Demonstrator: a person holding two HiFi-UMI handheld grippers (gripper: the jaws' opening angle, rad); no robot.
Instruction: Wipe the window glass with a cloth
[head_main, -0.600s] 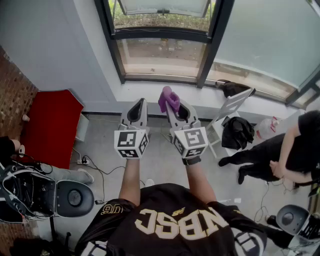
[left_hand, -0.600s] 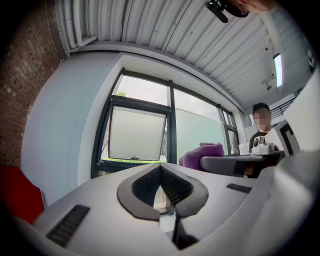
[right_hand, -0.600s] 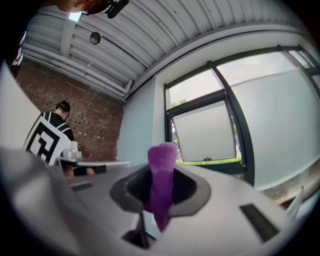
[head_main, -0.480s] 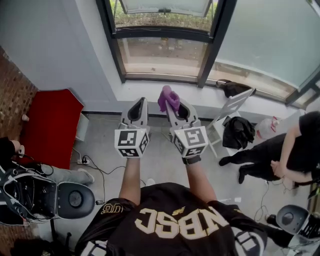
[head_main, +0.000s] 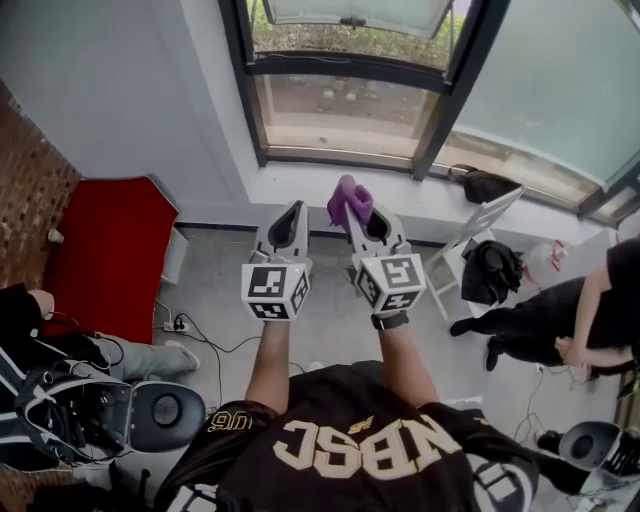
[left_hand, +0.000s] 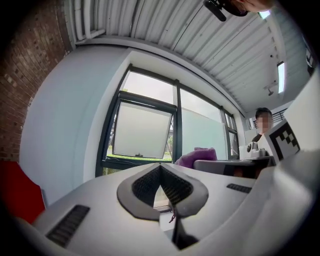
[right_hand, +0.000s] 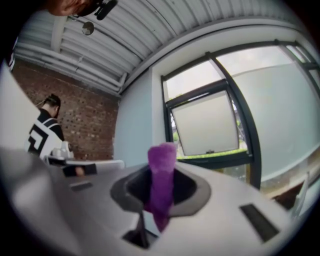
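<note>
The right gripper (head_main: 362, 218) is clamped on the purple cloth (head_main: 349, 199), which sticks out past its tips along the jaws' line. The window glass (head_main: 335, 103) lies straight ahead of those tips, well apart. The left gripper (head_main: 292, 216), just beside, has its jaw tips together on nothing.

I see grey floor (head_main: 215, 275) carrying a red mat (head_main: 105, 255), power strip (head_main: 172, 324) with cables (head_main: 215, 345), white folding chair (head_main: 470, 240).
</note>
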